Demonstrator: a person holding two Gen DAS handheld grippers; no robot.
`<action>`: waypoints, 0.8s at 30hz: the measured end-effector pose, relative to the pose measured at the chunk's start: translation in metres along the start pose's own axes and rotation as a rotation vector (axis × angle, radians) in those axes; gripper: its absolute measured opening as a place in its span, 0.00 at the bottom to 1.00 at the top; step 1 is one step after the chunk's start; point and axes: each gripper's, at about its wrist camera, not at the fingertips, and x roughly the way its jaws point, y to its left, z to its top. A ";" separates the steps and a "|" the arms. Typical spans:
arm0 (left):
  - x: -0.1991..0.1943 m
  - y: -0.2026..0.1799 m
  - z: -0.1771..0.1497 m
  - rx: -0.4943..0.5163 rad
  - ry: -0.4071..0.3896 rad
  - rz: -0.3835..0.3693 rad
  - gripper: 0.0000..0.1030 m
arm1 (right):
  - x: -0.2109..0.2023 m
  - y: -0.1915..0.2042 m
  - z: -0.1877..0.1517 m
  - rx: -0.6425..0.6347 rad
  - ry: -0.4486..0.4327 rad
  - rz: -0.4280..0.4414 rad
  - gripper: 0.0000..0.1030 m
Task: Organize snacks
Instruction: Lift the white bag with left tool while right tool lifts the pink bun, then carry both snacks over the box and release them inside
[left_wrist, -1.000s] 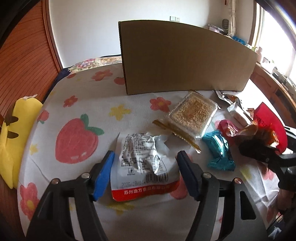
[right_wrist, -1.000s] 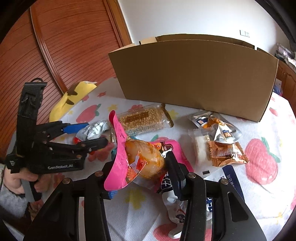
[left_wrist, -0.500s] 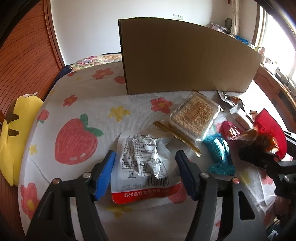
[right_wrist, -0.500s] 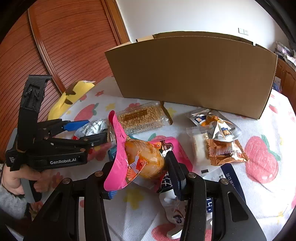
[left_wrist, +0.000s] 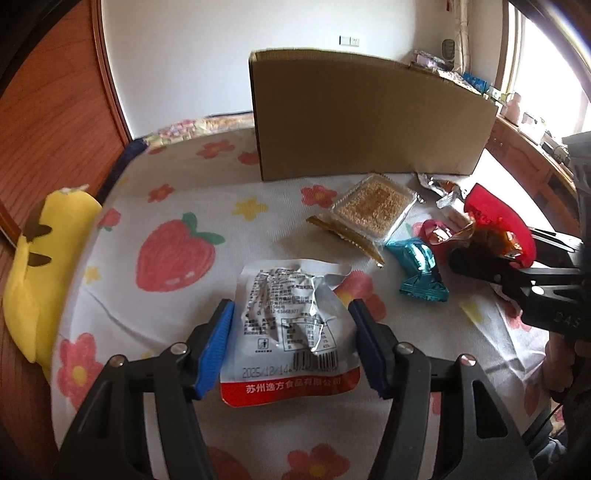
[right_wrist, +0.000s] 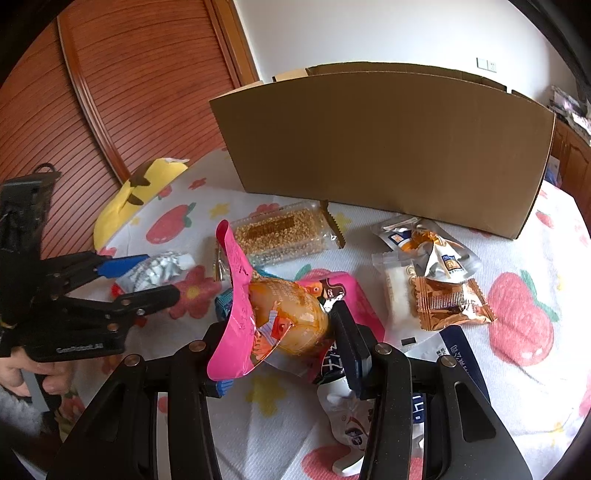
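Note:
A silver pouch with a red bottom strip (left_wrist: 291, 325) sits between the blue-padded fingers of my left gripper (left_wrist: 291, 314). The jaws are still closing and both pads press its side edges. From the right wrist view the same gripper (right_wrist: 159, 277) pinches the crumpled silver pouch (right_wrist: 155, 267) just over the cloth. My right gripper (right_wrist: 284, 317) is shut on a pink-edged packet with an orange-brown snack (right_wrist: 288, 314); it also shows at the right edge of the left wrist view, right gripper (left_wrist: 495, 247). A tall cardboard box (left_wrist: 369, 122) (right_wrist: 388, 147) stands behind the snacks, its inside hidden.
On the fruit-print cloth (left_wrist: 177, 254) lie a clear sesame bar pack (left_wrist: 373, 206), a teal wrapper (left_wrist: 417, 266), an orange foil wrapper (right_wrist: 447, 302), a silver-orange pouch (right_wrist: 436, 251) and a blue-white pouch (right_wrist: 458, 350). A yellow plush (left_wrist: 40, 258) sits at the left table edge.
My left gripper's fingers have drawn closer together on the silver pouch, and gripper and pouch have shifted together over the cloth. The right gripper and its pink packet have stayed put.

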 end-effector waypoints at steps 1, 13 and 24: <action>-0.004 -0.001 0.000 0.001 -0.011 0.002 0.60 | 0.000 -0.001 0.000 0.002 -0.002 0.002 0.45; -0.032 -0.006 0.012 -0.013 -0.114 -0.024 0.60 | -0.013 0.002 -0.001 -0.021 -0.036 0.013 0.45; -0.051 -0.008 0.023 -0.027 -0.182 -0.049 0.60 | -0.049 0.012 0.016 -0.056 -0.093 0.028 0.45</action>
